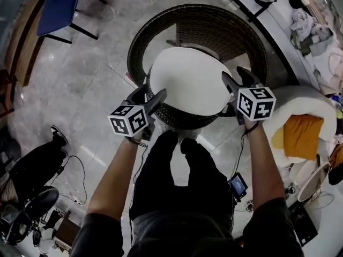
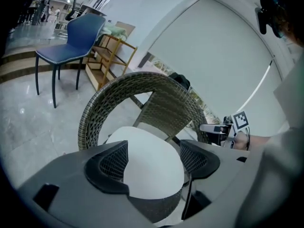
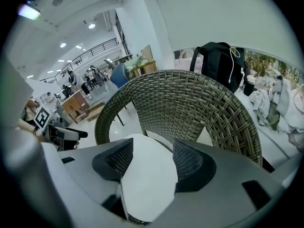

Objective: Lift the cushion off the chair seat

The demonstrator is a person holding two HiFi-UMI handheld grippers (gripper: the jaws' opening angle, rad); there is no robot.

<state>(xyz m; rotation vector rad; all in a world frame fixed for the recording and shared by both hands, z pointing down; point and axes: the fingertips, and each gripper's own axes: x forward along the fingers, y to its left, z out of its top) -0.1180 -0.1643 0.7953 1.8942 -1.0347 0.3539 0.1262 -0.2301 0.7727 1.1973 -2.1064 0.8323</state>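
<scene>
A round white cushion (image 1: 187, 79) lies on the seat of a dark wicker tub chair (image 1: 203, 20). My left gripper (image 1: 151, 94) is at the cushion's near left edge, jaws wide apart. At the cushion's right edge my right gripper (image 1: 235, 78) also stands with its jaws apart. In the left gripper view the cushion (image 2: 147, 160) shows between the spread jaws of the left gripper (image 2: 154, 158), with the chair back (image 2: 156, 94) behind. In the right gripper view the cushion (image 3: 147, 175) likewise lies between the spread jaws of the right gripper (image 3: 152, 160). No pad visibly presses on it.
A blue chair (image 1: 59, 7) stands at the far left beside a wooden shelf (image 2: 109, 56). A white seat with an orange cushion (image 1: 303, 135) is close at the right. Cables and a small device (image 1: 238, 186) lie on the floor. A black bag (image 3: 218, 61) hangs behind the chair.
</scene>
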